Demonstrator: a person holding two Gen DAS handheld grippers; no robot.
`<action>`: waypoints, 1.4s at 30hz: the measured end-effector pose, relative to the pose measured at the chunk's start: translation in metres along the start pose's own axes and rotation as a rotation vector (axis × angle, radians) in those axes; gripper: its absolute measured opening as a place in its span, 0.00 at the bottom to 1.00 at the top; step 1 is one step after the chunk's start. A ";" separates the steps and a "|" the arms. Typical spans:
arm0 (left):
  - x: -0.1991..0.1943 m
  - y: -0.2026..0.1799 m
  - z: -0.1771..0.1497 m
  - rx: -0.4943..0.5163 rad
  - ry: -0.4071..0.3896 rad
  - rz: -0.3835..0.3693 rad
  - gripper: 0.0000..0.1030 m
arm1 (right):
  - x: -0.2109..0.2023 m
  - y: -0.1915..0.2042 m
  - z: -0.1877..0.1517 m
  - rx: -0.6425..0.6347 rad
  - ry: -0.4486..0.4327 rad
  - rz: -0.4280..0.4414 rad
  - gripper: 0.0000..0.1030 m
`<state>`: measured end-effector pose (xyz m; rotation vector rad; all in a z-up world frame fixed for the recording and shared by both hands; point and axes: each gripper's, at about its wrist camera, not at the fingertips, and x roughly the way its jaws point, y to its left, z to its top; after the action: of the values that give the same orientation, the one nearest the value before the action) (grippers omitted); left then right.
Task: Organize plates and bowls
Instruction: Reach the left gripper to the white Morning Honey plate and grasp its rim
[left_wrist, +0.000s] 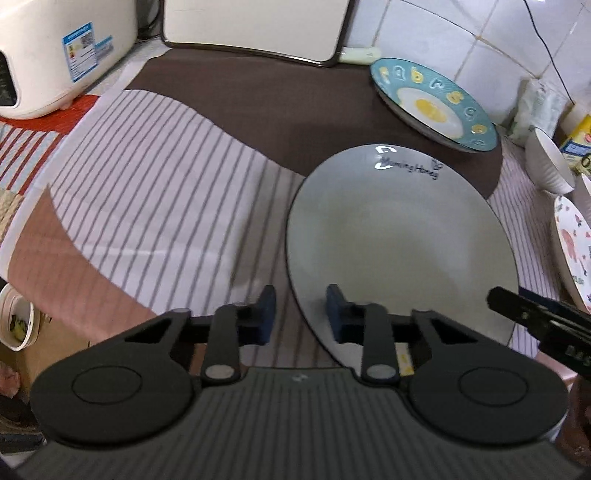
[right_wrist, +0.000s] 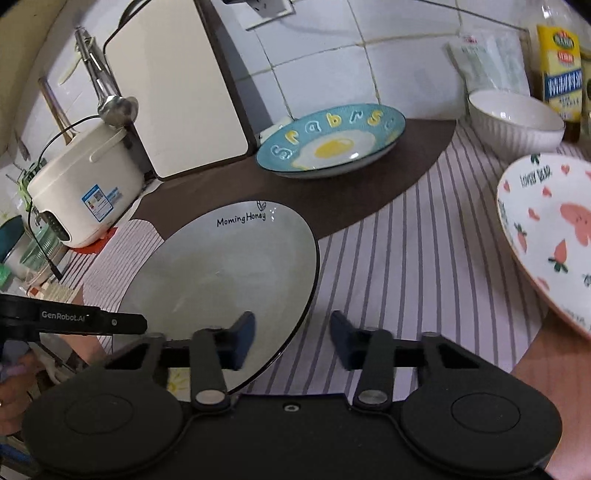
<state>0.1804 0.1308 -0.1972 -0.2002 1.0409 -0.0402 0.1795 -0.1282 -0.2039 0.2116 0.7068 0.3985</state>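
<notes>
Grey plate (left_wrist: 399, 236) flat on cloth, blue egg plate (left_wrist: 432, 103) beyond, white bowl (right_wrist: 515, 122)

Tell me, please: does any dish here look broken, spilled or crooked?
Nothing looks broken or spilled. The grey plate lies flat, partly on the striped cloth, partly on the brown mat. Only the teal egg plate is slightly odd: a second rim shows under it, so it seems stacked on another plate.
</notes>
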 end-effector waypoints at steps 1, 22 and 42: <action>0.000 -0.002 0.000 0.002 0.002 -0.006 0.18 | 0.001 0.000 -0.001 0.002 0.007 0.003 0.27; -0.001 -0.030 0.001 0.009 -0.004 -0.085 0.20 | -0.021 -0.022 0.008 0.036 -0.052 -0.021 0.20; 0.047 -0.084 0.039 0.130 0.058 -0.152 0.20 | -0.024 -0.064 0.007 0.074 -0.088 -0.147 0.21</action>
<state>0.2430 0.0484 -0.2026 -0.1604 1.0755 -0.2516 0.1857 -0.1971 -0.2051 0.2444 0.6464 0.2219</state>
